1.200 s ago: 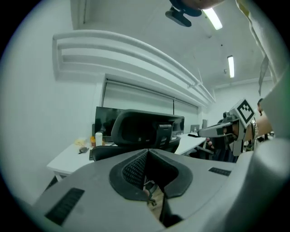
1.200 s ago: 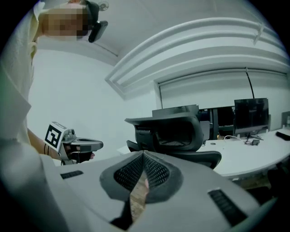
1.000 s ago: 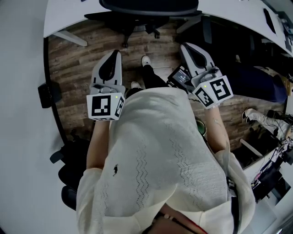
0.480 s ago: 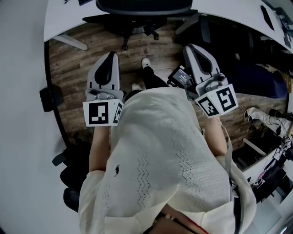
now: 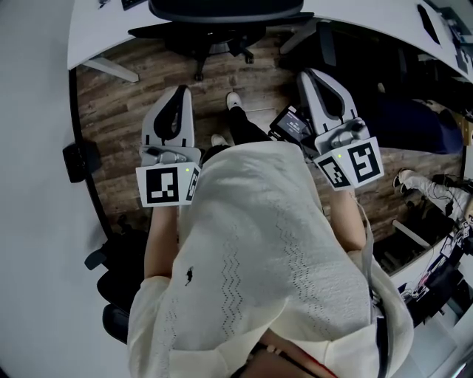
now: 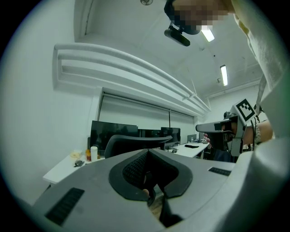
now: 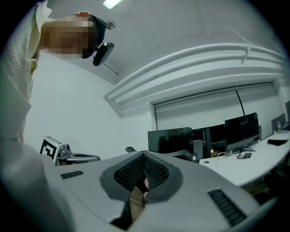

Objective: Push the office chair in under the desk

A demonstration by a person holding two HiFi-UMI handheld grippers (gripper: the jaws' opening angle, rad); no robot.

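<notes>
The black office chair (image 5: 225, 10) stands at the top of the head view, its seat at the white desk's (image 5: 92, 26) edge and its caster base (image 5: 211, 46) on the wood floor. My left gripper (image 5: 179, 91) and right gripper (image 5: 307, 75) are held out in front of my body, both short of the chair and touching nothing. Each has its jaws shut with nothing between them. In the left gripper view the chair's backrest (image 6: 136, 142) rises ahead, before dark monitors (image 6: 113, 130). The right gripper view shows a chair top (image 7: 183, 154) and monitors (image 7: 170, 137).
My feet (image 5: 234, 100) stand on the floor between the grippers. A black box (image 5: 77, 159) lies by the curved desk's left edge, and another black chair base (image 5: 111, 277) sits lower left. Dark blue bags (image 5: 414, 125) and cables (image 5: 443, 273) crowd the right. A bottle (image 6: 94, 153) stands on the desk.
The chair sits a little higher in the head view than before. My left gripper has shifted slightly left and the right one slightly up. Both stay shut.
</notes>
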